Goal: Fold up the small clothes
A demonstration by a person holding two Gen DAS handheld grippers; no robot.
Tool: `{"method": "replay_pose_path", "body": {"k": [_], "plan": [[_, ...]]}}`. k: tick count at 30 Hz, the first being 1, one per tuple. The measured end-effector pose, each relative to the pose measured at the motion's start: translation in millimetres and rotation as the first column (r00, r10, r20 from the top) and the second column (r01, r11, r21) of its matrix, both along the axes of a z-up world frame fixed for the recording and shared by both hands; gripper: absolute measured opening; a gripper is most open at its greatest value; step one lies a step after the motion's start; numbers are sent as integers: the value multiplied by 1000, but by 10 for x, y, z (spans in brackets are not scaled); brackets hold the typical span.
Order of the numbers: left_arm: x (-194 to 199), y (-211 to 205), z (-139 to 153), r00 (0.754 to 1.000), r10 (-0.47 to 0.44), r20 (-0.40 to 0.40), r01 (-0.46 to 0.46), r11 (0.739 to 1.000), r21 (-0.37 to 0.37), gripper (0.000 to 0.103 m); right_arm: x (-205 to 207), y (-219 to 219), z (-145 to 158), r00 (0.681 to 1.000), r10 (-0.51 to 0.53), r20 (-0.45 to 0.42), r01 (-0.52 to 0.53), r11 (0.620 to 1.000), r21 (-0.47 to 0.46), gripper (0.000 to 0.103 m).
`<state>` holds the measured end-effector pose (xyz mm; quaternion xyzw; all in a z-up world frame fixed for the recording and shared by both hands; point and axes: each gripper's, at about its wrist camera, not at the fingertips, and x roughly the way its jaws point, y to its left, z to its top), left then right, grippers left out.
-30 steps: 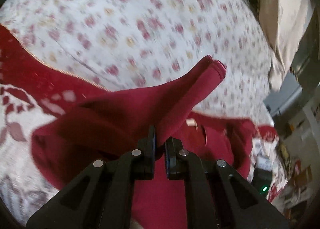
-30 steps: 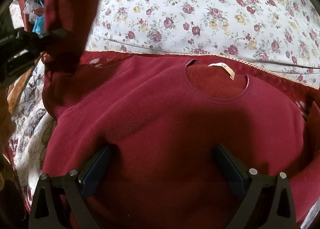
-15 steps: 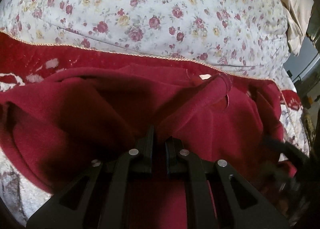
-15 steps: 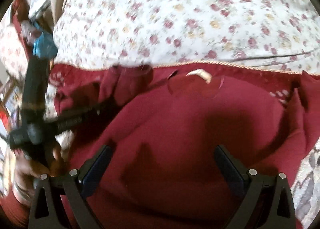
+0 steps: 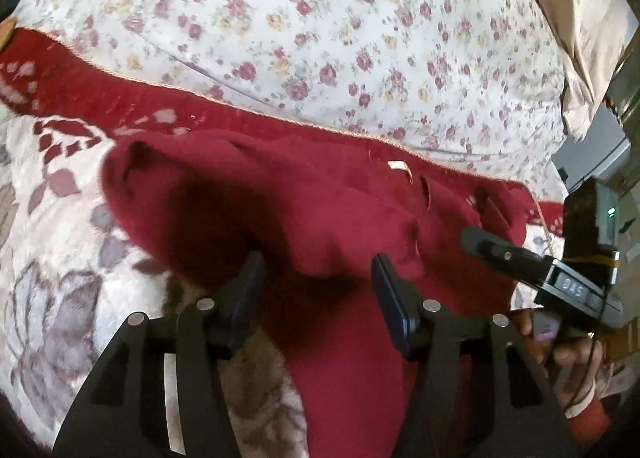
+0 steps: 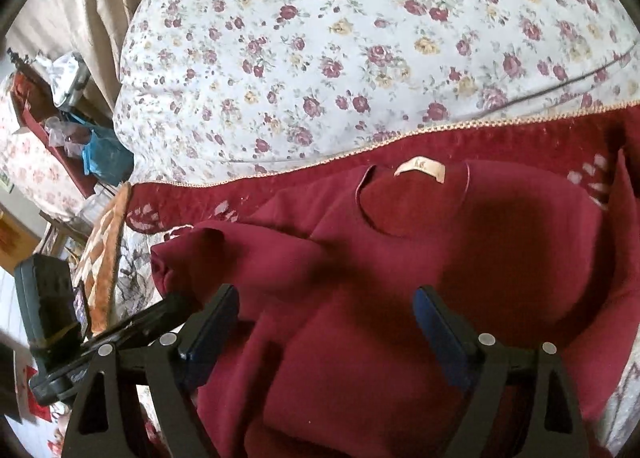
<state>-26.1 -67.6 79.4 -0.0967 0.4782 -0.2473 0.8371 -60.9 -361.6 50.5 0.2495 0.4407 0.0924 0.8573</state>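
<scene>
Sleeve (image 5: 168, 194) now free on sweater (image 6: 460, 258), left hand-held gripper (image 5: 318, 290) newly apart, right hand-held gripper (image 6: 326, 322) likewise spread.

Dark red fleece top (image 6: 420, 270), long-sleeved, lying front up across the lower half of the right wrist frame. Round neckline toward upper centre, pale label (image 6: 422, 169) inside the back of the neck. One sleeve (image 6: 240, 254) folded inward across the chest, cuff end bunched at centre left. Left wrist frame: same top (image 5: 304, 226) rumpled mid-frame, label (image 5: 398, 167) just right of centre.
</scene>
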Motion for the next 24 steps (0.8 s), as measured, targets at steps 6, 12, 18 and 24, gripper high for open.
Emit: {"method": "replay_pose_path", "body": {"k": [6, 12, 18, 24], "plan": [[-10, 399, 158, 973, 186, 139, -193, 981, 36, 56, 44, 89, -81, 999, 34, -11, -33, 999, 10, 88], [195, 663, -102, 944, 297, 140, -312, 945, 97, 56, 329, 365, -234, 997, 67, -35, -68, 998, -18, 65], [274, 797, -130, 929, 342, 142, -356, 931, 85, 56, 497, 434, -212, 997, 74, -22, -76, 992, -99, 9], [262, 849, -102, 925, 353, 143, -364, 929, 58, 56, 188, 22, 570, 985, 66, 156, -44, 989, -141, 5]]}}
